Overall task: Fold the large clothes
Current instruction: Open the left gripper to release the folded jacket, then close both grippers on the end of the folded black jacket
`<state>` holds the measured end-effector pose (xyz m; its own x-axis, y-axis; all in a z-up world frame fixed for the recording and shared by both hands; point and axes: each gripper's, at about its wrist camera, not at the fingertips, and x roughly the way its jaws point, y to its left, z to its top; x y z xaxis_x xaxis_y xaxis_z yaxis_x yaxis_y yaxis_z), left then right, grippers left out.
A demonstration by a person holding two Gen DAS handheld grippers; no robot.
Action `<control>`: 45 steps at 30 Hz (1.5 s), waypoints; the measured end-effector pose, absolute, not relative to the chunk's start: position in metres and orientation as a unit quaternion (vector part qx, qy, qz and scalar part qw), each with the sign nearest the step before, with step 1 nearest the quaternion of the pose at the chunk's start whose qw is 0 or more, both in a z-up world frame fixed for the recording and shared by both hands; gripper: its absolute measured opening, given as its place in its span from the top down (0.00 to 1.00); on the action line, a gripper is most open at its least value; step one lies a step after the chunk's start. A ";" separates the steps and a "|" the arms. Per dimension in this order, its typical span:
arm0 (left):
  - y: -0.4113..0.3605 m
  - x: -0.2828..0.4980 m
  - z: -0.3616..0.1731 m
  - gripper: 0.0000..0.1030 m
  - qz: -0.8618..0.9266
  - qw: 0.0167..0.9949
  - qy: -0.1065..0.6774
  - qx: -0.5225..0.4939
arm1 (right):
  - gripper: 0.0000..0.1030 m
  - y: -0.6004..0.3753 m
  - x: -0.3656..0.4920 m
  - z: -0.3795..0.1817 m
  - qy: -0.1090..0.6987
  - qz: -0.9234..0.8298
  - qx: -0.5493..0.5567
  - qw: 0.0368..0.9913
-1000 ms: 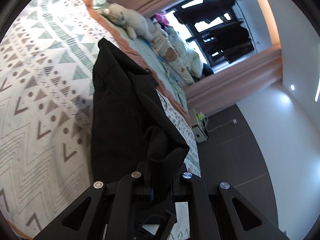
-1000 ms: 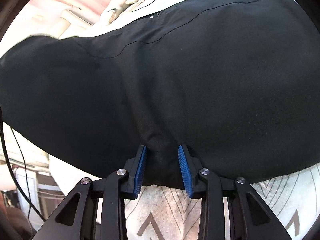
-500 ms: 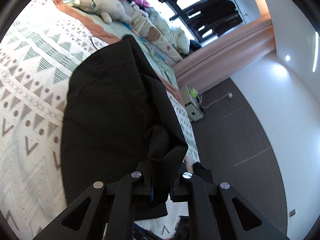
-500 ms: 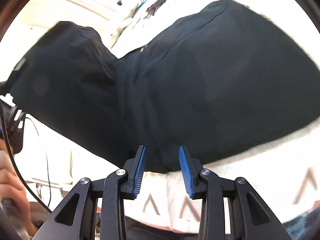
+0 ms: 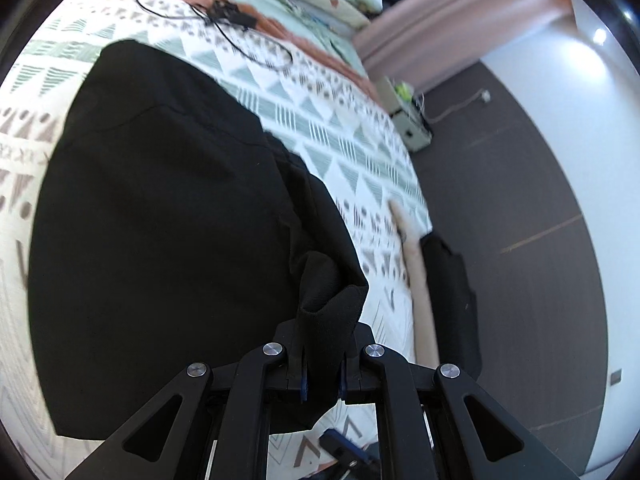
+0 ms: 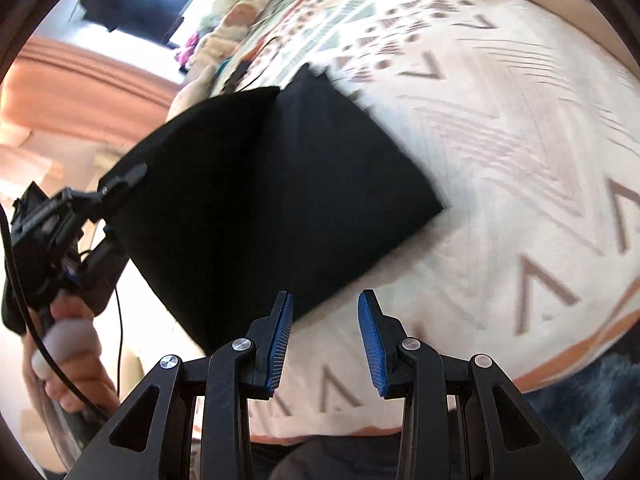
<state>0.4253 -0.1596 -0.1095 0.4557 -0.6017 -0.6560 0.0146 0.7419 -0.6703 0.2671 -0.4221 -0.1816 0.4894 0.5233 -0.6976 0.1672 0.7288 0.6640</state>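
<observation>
Left gripper (image 5: 320,376): pressed together on a bunched corner of the black garment (image 5: 160,220), with a thick wad of cloth standing up between the fingers. Held that way, probably, to keep one corner under control while the rest of the cloth settles. Right gripper (image 6: 324,340): spread wide, nothing between the blue pads (image 6: 280,340), poised just short of the garment's near edge (touching the left pad or only beside it, hard to tell). Placed there, by the look of it, either for a fresh bite on that edge or for smoothing it flat.

Garment itself: doubled over, lying mostly flat on the patterned bed cover (image 6: 500,140), one side lifted off the bed toward the left gripper. Broad, heavy-looking fabric, likely to sag and slide if carried by one corner alone, hence the sense in a second hold before any further fold.

Further out: a hand (image 6: 68,356) wrapped round the left gripper's handle, at the left of the right wrist view. A thin black cable (image 5: 256,52) looped on the cover beyond the garment, well apart from it and no obstacle to the fold. Dark floor (image 5: 520,200) past the bed's edge, so best to keep the loose side from slipping over that way.

Judgement on progress: one fold made, more to go.
</observation>
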 end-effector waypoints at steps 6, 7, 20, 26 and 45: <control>-0.187 0.418 -0.119 0.91 -0.202 0.794 0.497 -0.287 | 0.66 -0.454 0.258 -0.172 0.480 0.090 0.352 0.798; -0.192 0.417 -0.120 0.91 -0.205 0.791 0.500 -0.286 | 0.66 -0.459 0.256 -0.171 0.477 0.087 0.354 0.799; -0.185 0.415 -0.114 0.50 -0.242 0.760 0.528 -0.291 | 0.55 -0.479 0.275 -0.174 0.460 0.061 0.364 0.808; -0.122 0.398 -0.099 0.49 -0.188 0.793 0.503 -0.288 | 0.54 -0.467 0.289 -0.156 0.427 0.092 0.372 0.819; -0.015 0.346 -0.155 0.49 -0.053 0.777 0.543 -0.314 | 0.92 -0.432 0.333 -0.178 0.438 0.121 0.350 0.819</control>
